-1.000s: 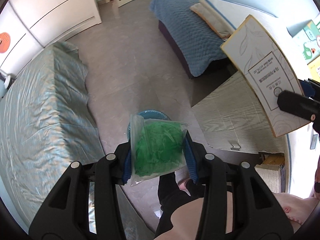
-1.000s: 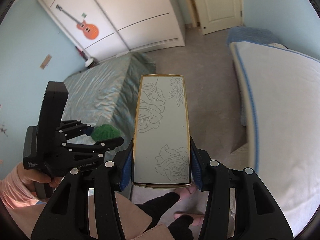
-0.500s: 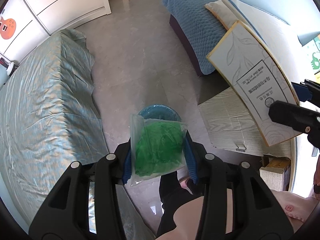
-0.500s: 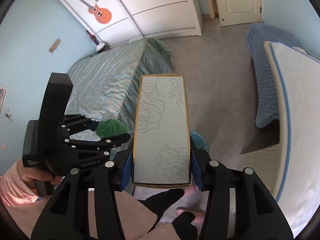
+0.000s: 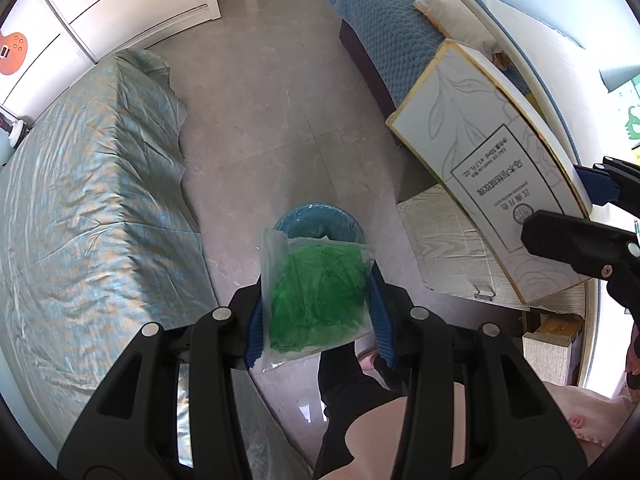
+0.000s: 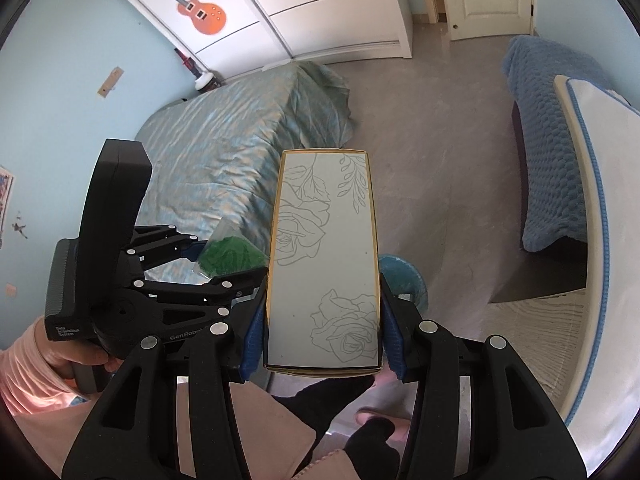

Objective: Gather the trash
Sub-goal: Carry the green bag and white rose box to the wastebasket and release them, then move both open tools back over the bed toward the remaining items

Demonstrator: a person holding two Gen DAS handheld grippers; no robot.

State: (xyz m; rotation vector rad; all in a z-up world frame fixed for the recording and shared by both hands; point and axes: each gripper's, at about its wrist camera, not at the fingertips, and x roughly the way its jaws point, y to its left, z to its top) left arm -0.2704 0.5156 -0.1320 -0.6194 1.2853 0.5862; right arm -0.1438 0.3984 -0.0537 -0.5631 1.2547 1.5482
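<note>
Comparing with 1 second back, the teal bin (image 5: pixel 320 222) has slid out from behind the clear bag of green material (image 5: pixel 316 300) and now shows just beyond the tips of the left tongs (image 5: pixel 318 316), down on the floor (image 5: pixel 280 120); the draped bed (image 5: pixel 88 200) to their left fills more of the view. The left tongs are closed narrowly on the bag, blue pads (image 5: pixel 380 316) pressing its 2 sides. The right tongs (image 6: pixel 323 332) clamp a tall white rose-printed carton (image 6: pixel 324 256) with gold edges, upright between their pads.

The bin's mouth is mostly hidden; its contents cannot be told.

The left view alone shows the carton's (image 5: pixel 492 176) printed label, held to the right of the left tongs above a pale wood desk (image 5: pixel 448 248). The right view alone shows the left tongs (image 6: pixel 224 264) from the side, the bag (image 6: pixel 230 258), the bin (image 6: pixel 400 276) past the carton's right edge, and an orange guitar sticker (image 6: pixel 204 14) on the wardrobe.
</note>
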